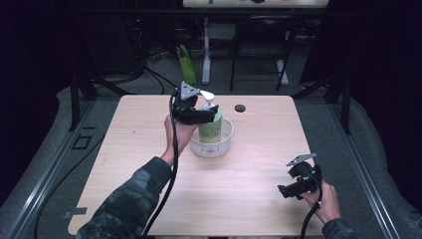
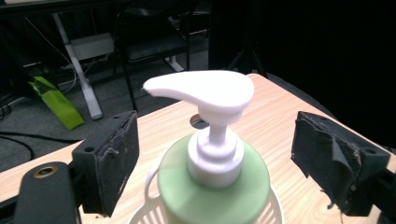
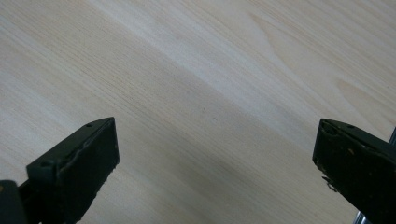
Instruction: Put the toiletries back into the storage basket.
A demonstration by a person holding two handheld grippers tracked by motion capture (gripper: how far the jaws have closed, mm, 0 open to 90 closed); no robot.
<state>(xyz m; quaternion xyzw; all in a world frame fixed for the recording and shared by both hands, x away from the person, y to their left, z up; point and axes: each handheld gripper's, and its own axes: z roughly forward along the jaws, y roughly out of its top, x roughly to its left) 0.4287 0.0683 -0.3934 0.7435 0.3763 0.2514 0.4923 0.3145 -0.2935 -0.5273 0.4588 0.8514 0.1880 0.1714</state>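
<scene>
Soap dispenser (image 1: 211, 125), a pale green pump bottle with a white pump head (image 2: 205, 91), is standing upright inside a small white perforated basket (image 1: 219, 148) near the middle of the light wooden table (image 1: 239, 199), slightly toward the far edge. Its long axis is running straight up from the basket floor. In the left gripper view the flat spout of the pump head is pointing to the left of the picture; in the high view it is reaching toward the grey plate on the left gripper.

Left gripper (image 2: 215, 156) is sitting at the bottle's shoulder, one black pad (image 2: 116, 158) on each side of the white collar. Both pads are standing clear of the bottle with wood and basket rim visible in the gaps, so this claw is released and gripping nothing. The left hand (image 1: 180, 133) is holding it just beside the basket.

Right gripper (image 1: 281, 191) is hanging low over bare table near the near right corner, well apart from the dispenser. Its jaws are spread wide with only wood grain between them, so it is released too.

A small dark round object (image 1: 240, 108) is lying on the table beyond the basket.
</scene>
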